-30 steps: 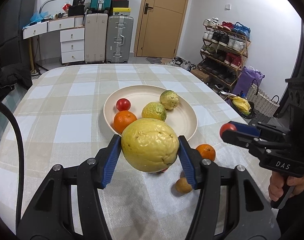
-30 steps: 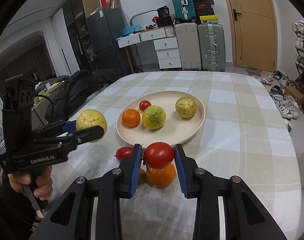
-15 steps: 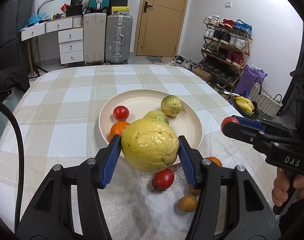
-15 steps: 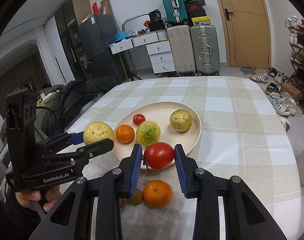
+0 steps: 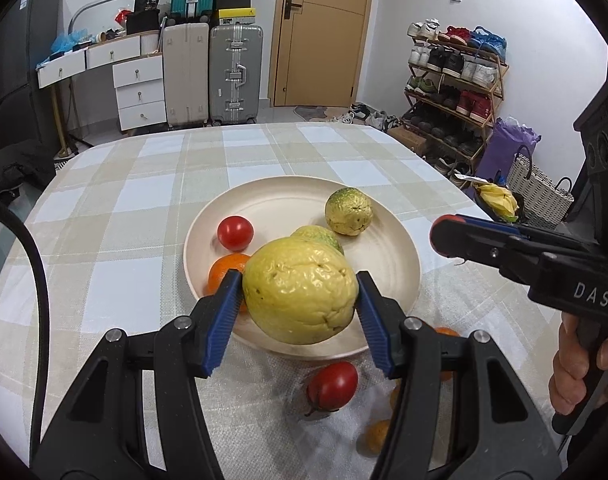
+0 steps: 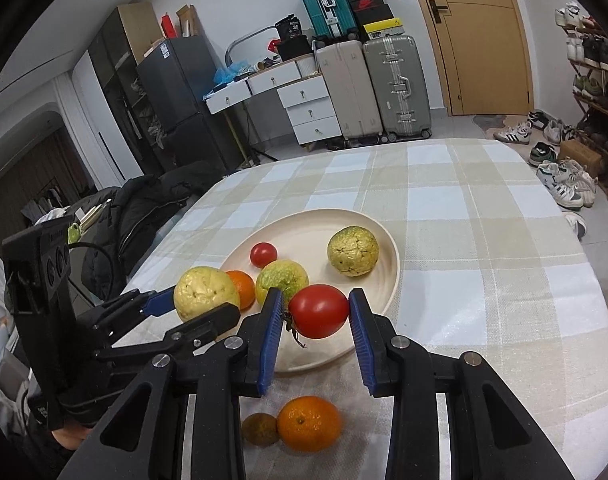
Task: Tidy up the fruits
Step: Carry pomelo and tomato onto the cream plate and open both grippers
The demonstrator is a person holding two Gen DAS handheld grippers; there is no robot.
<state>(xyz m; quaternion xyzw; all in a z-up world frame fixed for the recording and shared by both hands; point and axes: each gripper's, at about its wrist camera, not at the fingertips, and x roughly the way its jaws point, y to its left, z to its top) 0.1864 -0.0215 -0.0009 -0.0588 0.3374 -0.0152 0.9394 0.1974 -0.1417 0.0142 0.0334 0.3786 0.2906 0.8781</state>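
Observation:
My left gripper (image 5: 299, 300) is shut on a large yellow guava (image 5: 299, 290) and holds it above the near edge of the cream plate (image 5: 388, 236). My right gripper (image 6: 316, 314) is shut on a red tomato (image 6: 319, 311) above the plate's near rim (image 6: 392, 276). The plate holds a small tomato (image 5: 235, 233), an orange (image 5: 225, 271) and two green-yellow guavas (image 5: 348, 211). On the cloth in front of the plate lie a tomato (image 5: 333, 385), an orange (image 6: 308, 423) and a small brown fruit (image 6: 259, 429).
The table has a checked cloth (image 6: 484, 216). A dark jacket (image 6: 143, 208) lies off its left edge. Suitcases (image 5: 235, 72), drawers and a shoe rack (image 5: 452, 80) stand beyond the table. The right gripper also shows at the right of the left wrist view (image 5: 444, 236).
Both grippers have moved forward toward the plate with their fruit. The guava and the held tomato now hang over the plate's near edge instead of over the cloth.

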